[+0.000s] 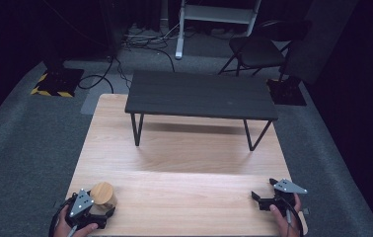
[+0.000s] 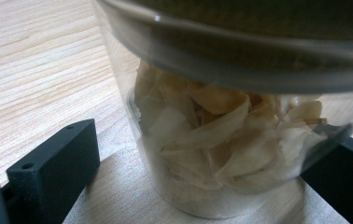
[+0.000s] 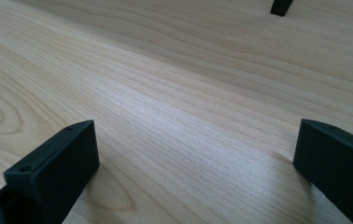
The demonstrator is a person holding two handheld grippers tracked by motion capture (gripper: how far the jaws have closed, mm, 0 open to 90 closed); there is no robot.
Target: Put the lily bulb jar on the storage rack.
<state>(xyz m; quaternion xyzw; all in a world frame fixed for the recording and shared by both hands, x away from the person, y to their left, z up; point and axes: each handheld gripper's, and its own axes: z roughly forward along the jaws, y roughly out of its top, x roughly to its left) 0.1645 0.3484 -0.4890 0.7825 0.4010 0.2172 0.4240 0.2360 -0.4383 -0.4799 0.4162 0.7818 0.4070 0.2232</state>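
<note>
While my left gripper [image 1: 106,211] frames the jar [image 1: 103,195], my right gripper [image 1: 257,193] rests wide and bare-handed at the other near corner.

At the near left corner of the wooden table [image 1: 174,148] the clear glass jar stands upright, wooden lid [image 1: 101,192] on, stuffed with pale, crinkled pieces (chips of some kind, I cannot tell which). In the left gripper view the jar [image 2: 221,140] sits between my two black jaws, which are spread; the left one stands clear of the glass, the right one is just beside it, contact unclear. In the right gripper view its jaws stand far apart over plain wood grain. Farther back, a small black bench [image 1: 202,95] stands on the table.
</note>
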